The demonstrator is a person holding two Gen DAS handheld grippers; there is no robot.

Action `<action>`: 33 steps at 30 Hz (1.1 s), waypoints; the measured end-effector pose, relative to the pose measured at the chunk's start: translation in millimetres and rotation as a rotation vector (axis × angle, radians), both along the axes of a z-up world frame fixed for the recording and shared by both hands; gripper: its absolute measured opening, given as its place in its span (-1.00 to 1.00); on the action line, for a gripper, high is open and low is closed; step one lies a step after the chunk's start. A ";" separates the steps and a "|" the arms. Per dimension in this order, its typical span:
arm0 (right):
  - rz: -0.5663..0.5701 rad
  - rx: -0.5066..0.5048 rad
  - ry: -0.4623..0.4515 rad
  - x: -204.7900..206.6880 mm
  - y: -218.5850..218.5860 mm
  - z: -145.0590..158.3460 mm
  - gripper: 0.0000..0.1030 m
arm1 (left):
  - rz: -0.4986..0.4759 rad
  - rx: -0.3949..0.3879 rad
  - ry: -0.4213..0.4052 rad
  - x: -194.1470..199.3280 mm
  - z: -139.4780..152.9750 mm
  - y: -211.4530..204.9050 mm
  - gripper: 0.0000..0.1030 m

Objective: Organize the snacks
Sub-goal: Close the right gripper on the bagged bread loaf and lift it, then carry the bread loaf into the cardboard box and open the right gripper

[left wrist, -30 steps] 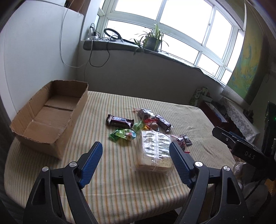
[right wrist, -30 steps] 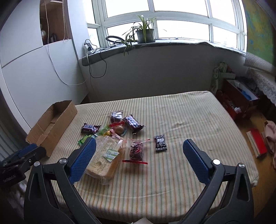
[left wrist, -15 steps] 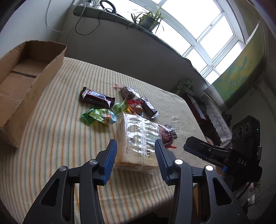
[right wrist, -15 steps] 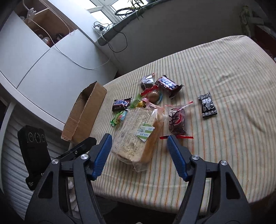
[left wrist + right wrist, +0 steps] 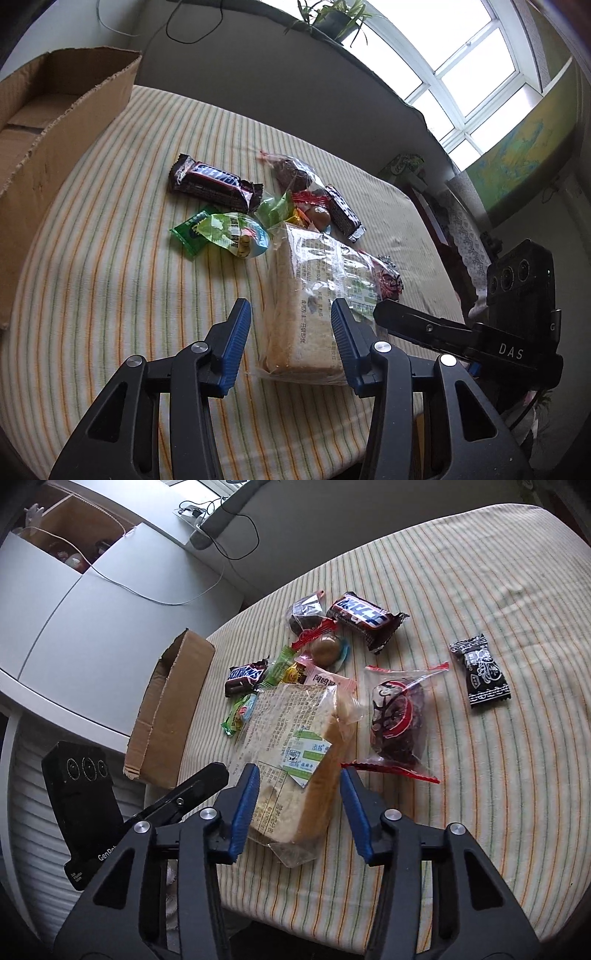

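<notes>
- While both grippers are hanging over the near edge of the striped tablecloth (image 5: 498, 812), the bagged sliced bread (image 5: 310, 295) is lying there between them, its near end toward that edge.
- The left gripper (image 5: 291, 347) is standing partly open, its blue pads (image 5: 236, 343) flanking the near end of the bread; the right pad is sitting right against the bag while the left one is showing a gap, so nothing is being held.
- The right gripper (image 5: 299, 812) is likewise standing partly open around the same loaf's near end, with its left pad close to the wrapper and its right pad apart from it; I cannot tell whether either is touching.
- A cardboard box (image 5: 55, 122) is sitting open-topped along the left edge of the surface, well apart from the bread.
- Just beyond the loaf, toward the middle, a Snickers bar (image 5: 214, 184), a green candy packet (image 5: 221, 232) and a round brown sweet (image 5: 325, 648) are lying clustered with a second Snickers bar (image 5: 364, 618).
- A red-and-clear pastry bag (image 5: 397, 720) is lying just beside the bread on its right, and a black wrapped snack (image 5: 480, 672) is lying farther right, apart from the rest.
</notes>
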State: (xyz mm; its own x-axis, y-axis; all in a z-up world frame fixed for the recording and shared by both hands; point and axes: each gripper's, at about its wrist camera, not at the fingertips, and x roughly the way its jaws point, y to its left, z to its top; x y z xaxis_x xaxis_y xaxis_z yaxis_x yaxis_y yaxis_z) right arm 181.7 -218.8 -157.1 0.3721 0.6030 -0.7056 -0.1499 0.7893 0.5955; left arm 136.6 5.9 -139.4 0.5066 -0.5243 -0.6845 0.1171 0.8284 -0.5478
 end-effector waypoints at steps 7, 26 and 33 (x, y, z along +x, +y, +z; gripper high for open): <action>0.005 0.012 0.024 3.6 3.4 -7.0 -0.15 | -0.063 -0.019 0.009 3.2 -5.7 -8.9 -0.15; 0.050 -0.015 -0.043 -0.8 42.7 21.7 -0.16 | -0.056 0.020 -0.086 -16.1 20.2 4.3 -0.15; 0.112 -0.016 -0.104 4.2 78.7 48.8 -0.16 | 0.003 0.033 -0.154 -22.7 42.6 31.5 -0.15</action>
